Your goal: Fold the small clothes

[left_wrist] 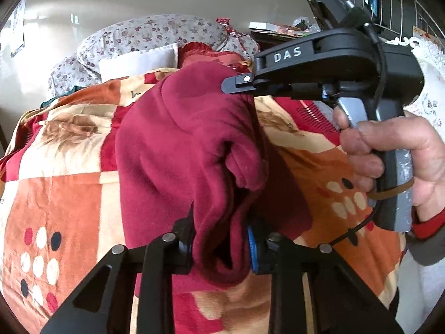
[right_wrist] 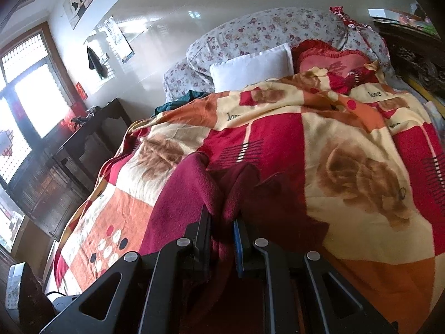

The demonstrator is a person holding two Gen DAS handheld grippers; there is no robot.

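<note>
A dark red fleece garment (left_wrist: 180, 150) hangs bunched between both grippers above the patterned blanket (left_wrist: 64, 194). My left gripper (left_wrist: 219, 247) is shut on its lower fold. My right gripper (left_wrist: 236, 83), seen from the side in the left wrist view, pinches the garment's upper edge; a hand holds its handle. In the right wrist view the right gripper (right_wrist: 222, 239) is shut on the red fleece (right_wrist: 189, 194), which drapes down to the left over the blanket (right_wrist: 347, 167).
The bed carries a floral duvet (right_wrist: 264, 33), a white pillow (right_wrist: 250, 69) and a red heart cushion (right_wrist: 328, 58) at its head. A dark wooden desk (right_wrist: 91, 128) and window stand left. A dark cabinet (right_wrist: 411, 50) stands right.
</note>
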